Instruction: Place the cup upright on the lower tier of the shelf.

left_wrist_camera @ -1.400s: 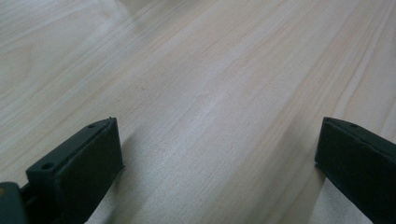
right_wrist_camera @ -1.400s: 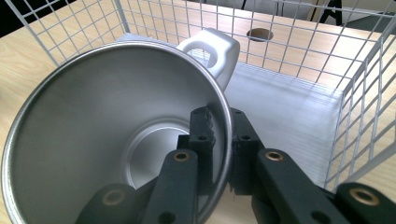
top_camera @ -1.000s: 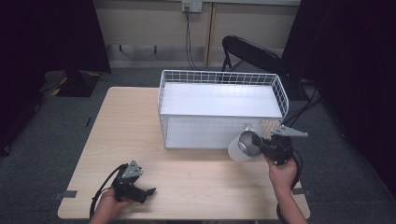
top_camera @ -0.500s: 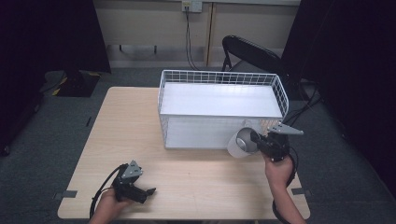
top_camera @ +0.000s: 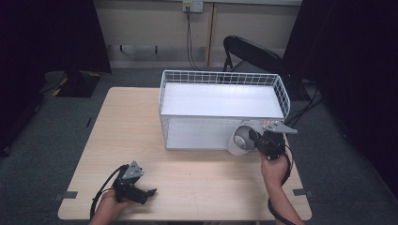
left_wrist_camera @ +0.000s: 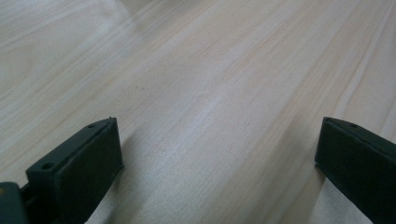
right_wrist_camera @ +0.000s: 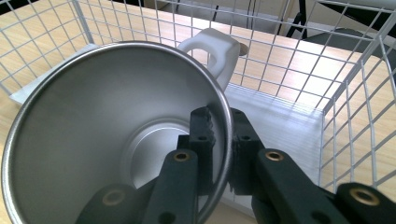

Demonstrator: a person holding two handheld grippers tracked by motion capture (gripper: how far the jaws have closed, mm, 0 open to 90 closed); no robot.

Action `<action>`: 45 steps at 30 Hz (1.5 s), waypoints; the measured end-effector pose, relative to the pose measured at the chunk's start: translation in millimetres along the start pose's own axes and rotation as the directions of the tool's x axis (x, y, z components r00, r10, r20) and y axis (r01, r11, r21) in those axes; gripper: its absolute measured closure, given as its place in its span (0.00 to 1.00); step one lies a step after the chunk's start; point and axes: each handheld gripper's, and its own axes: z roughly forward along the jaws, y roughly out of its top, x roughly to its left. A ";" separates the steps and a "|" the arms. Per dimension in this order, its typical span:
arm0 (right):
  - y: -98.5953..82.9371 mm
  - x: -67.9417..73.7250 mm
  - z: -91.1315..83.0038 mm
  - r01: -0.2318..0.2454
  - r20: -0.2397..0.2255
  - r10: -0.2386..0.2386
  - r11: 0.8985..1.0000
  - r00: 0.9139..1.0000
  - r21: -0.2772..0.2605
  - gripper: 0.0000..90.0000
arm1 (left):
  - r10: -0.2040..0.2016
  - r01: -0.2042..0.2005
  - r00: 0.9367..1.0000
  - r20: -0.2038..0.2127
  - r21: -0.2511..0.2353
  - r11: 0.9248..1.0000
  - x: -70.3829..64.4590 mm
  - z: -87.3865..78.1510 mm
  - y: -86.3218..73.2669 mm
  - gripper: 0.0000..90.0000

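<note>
Steel-lined, the mug [right_wrist_camera: 116,135] is held by its rim in the right gripper [right_wrist_camera: 219,140], just before the wire basket's [top_camera: 220,79] near right corner, while the left gripper [top_camera: 136,187] rests wide open by the table's [top_camera: 197,178] near left edge.

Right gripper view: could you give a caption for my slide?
Jaws pinch the rim of a steel mug beside a wire basket.

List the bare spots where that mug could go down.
Basket floor: bare wall to wall. Table left of the basket: bare. Front strip between left gripper and right gripper: bare. Crowded only at the basket's near right corner, where the right gripper pinches the mug by its rim.
</note>
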 end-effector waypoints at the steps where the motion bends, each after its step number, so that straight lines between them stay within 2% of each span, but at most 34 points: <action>1: -0.2 0.3 0.9 0.000 0.004 0.000 1.000 1.000 0.000 0.92 | 0.000 0.000 1.000 0.000 0.000 1.000 0.0 0.0 0.0 0.00; 11: 1.2 3.7 9.0 -0.002 0.032 0.002 1.000 0.999 -0.017 0.92 | 0.000 0.000 1.000 0.000 0.000 1.000 0.0 0.0 0.0 0.00; 14: 1.2 5.0 9.3 0.012 0.055 -0.010 1.000 0.998 -0.024 0.92 | 0.001 -0.001 1.000 0.000 0.001 1.000 0.0 0.0 0.0 0.00; 20: -3.1 2.1 12.3 0.008 0.084 -0.006 1.000 0.996 -0.026 0.92 | 0.001 -0.001 1.000 0.000 0.000 1.000 0.0 0.0 0.0 0.00; 29: -3.6 1.0 13.4 0.006 0.103 -0.001 0.999 0.995 -0.043 0.92 | 0.001 -0.001 1.000 0.000 0.000 1.000 0.0 0.0 0.0 0.00; 33: -4.2 1.8 15.3 0.020 0.121 -0.015 0.999 0.993 -0.038 0.92 | 0.000 0.000 1.000 0.000 0.001 1.000 0.0 -0.1 0.0 0.00; 45: -6.8 3.4 26.6 0.019 0.158 -0.013 0.999 0.987 -0.032 0.92 | 0.001 -0.001 1.000 0.001 0.002 1.000 0.1 -0.2 0.0 0.00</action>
